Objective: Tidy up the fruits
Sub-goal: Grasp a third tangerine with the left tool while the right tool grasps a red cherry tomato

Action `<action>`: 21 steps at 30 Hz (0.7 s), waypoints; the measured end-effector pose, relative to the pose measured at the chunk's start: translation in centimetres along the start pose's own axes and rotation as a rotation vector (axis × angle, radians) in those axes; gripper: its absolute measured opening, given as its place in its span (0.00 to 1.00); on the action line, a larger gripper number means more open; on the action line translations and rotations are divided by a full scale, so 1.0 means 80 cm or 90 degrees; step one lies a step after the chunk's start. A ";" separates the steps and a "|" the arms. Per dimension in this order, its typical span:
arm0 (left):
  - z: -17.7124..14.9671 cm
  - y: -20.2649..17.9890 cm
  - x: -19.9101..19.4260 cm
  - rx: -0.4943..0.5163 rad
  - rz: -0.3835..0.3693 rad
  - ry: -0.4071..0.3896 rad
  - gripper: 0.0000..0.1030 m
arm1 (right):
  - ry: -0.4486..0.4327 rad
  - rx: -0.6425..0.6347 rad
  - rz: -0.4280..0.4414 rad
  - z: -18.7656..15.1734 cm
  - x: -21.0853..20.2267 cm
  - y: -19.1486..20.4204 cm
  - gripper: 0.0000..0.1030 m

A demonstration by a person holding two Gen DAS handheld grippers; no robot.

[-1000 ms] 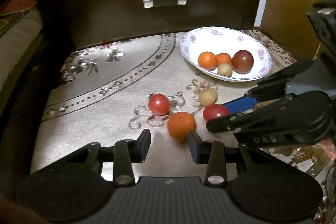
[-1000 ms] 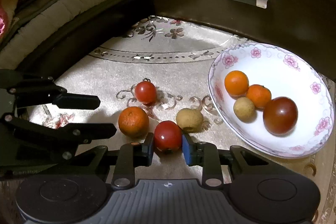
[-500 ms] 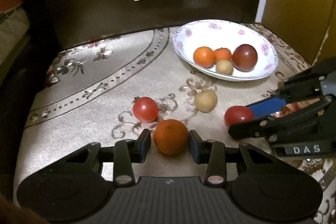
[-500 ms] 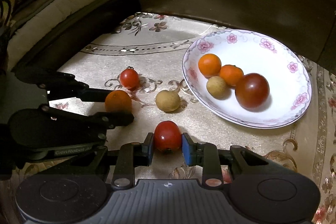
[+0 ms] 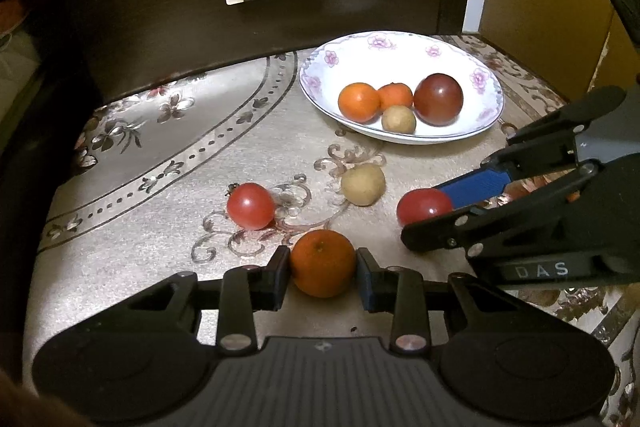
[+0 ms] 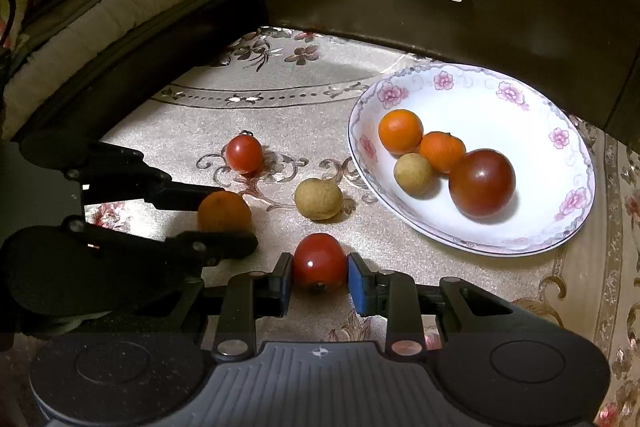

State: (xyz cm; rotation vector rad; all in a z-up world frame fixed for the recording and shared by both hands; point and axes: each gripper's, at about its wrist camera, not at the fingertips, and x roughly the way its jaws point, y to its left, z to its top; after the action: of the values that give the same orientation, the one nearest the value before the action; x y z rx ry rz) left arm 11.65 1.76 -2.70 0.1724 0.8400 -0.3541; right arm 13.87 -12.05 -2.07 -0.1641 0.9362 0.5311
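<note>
Only one piece of lettering could be read: the raised capitals "DAS" stood on the black side of the right gripper (image 5: 432, 215), in the left wrist view, low on its body and to the right of the loose orange (image 5: 322, 263). The letters sat at the frame's right edge, where any further characters could not be made out. On the left gripper (image 6: 236, 223), seen from the right wrist view, no lettering could be read. The plate (image 6: 560, 227) carried only printed pink flowers, no words.
</note>
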 end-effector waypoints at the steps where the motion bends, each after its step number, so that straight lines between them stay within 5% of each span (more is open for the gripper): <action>1: 0.000 0.001 0.000 -0.003 -0.001 0.001 0.39 | 0.000 0.001 0.001 0.000 0.000 -0.001 0.26; 21: 0.003 0.001 -0.001 -0.007 -0.005 0.005 0.39 | 0.008 0.004 -0.007 0.001 -0.001 -0.001 0.24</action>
State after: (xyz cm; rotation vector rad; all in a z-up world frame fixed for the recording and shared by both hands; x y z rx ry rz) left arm 11.79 1.81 -2.51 0.1611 0.8508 -0.3562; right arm 13.94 -12.10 -2.00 -0.1672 0.9486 0.5182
